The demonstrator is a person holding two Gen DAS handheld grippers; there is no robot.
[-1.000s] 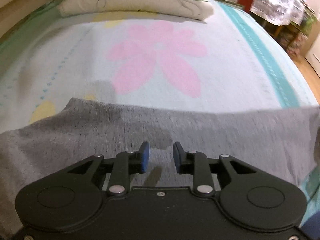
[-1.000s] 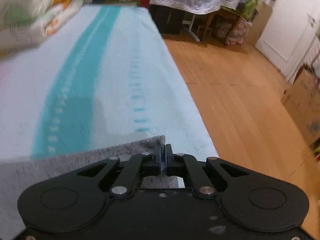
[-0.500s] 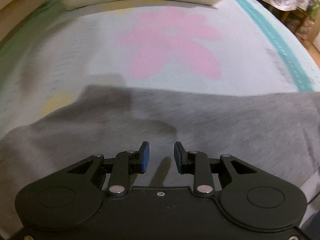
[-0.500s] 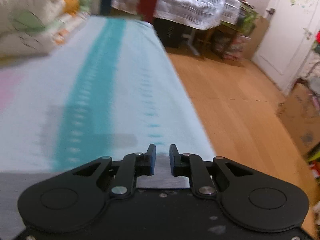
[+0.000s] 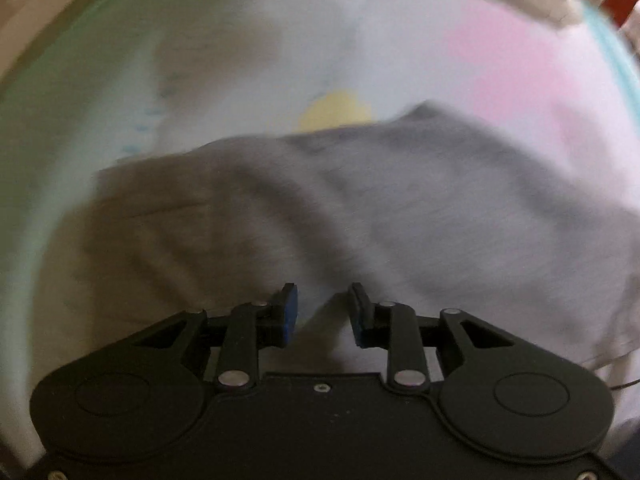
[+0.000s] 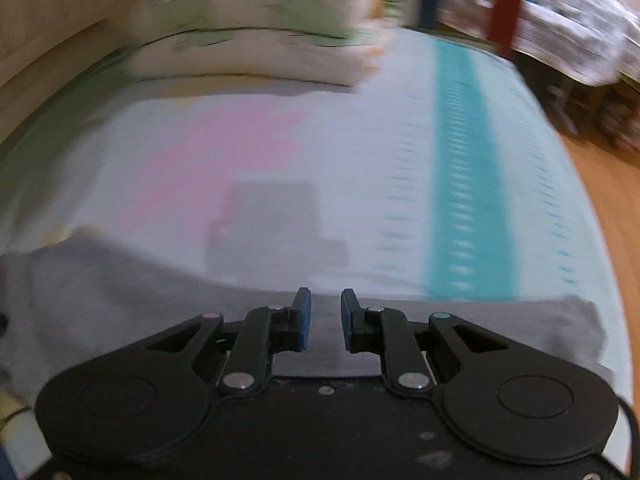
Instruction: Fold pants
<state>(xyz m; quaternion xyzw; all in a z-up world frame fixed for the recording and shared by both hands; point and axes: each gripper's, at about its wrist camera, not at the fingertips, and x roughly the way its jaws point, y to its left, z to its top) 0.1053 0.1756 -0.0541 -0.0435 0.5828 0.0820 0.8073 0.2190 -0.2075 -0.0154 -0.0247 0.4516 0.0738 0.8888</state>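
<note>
Grey pants lie spread and rumpled on the bed's pale flowered sheet. My left gripper is open and empty, hovering over the near part of the pants. In the right wrist view the pants run as a grey band across the bottom, with one end at the right. My right gripper is open and empty above the middle of that band.
Folded quilts are stacked at the head of the bed. A teal stripe runs along the sheet near the bed's right edge. Wooden floor and a covered table lie beyond that edge.
My right gripper let go of the pants' corner, opened, and swung left over the bed. My left gripper stayed open and turned left over the pants.
</note>
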